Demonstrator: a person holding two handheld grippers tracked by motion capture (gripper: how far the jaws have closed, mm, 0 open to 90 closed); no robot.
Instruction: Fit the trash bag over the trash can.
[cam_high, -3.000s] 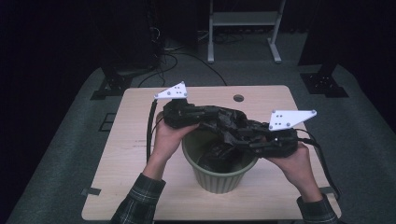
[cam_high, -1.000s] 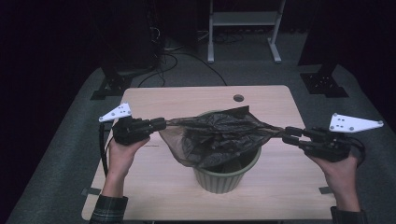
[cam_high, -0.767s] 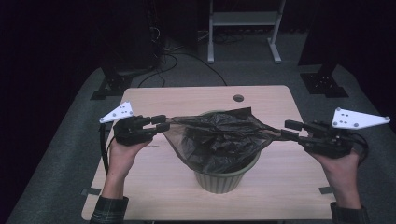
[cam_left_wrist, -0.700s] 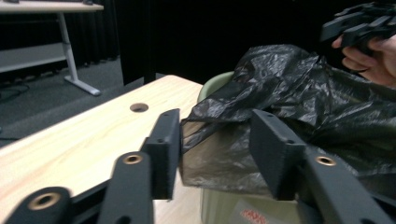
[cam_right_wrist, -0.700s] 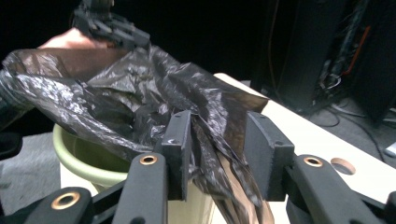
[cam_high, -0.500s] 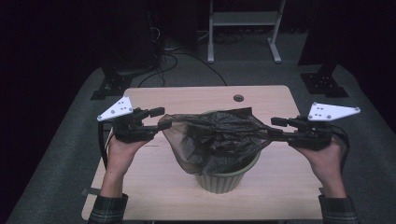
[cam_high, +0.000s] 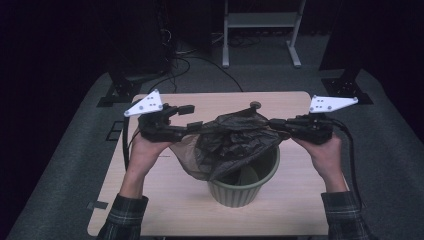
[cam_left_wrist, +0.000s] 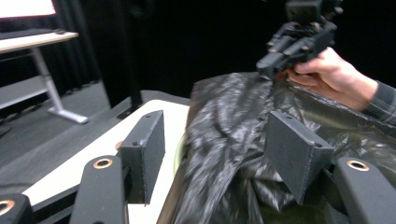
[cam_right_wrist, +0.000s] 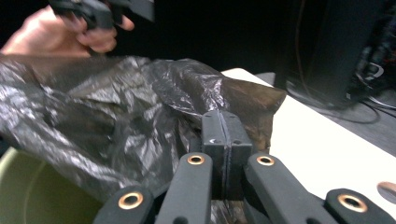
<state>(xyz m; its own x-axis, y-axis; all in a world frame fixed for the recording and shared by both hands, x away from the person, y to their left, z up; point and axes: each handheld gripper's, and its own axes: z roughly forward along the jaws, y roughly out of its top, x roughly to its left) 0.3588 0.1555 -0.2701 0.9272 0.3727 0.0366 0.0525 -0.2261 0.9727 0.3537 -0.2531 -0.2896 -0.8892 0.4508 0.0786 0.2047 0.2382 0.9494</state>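
Right gripper (cam_high: 278, 123) pinches bag (cam_high: 235, 142) — taut.

High view looks down; tool views share the bag (cam_high: 235, 140).

A lab: black curtains (cam_high: 60, 40); floor cables (cam_high: 190, 60); stand legs (cam_high: 260, 35).

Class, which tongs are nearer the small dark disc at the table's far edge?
Right. The right tongs sit just right of the small dark disc; the left tongs are farther off, left across the black plastic bag.
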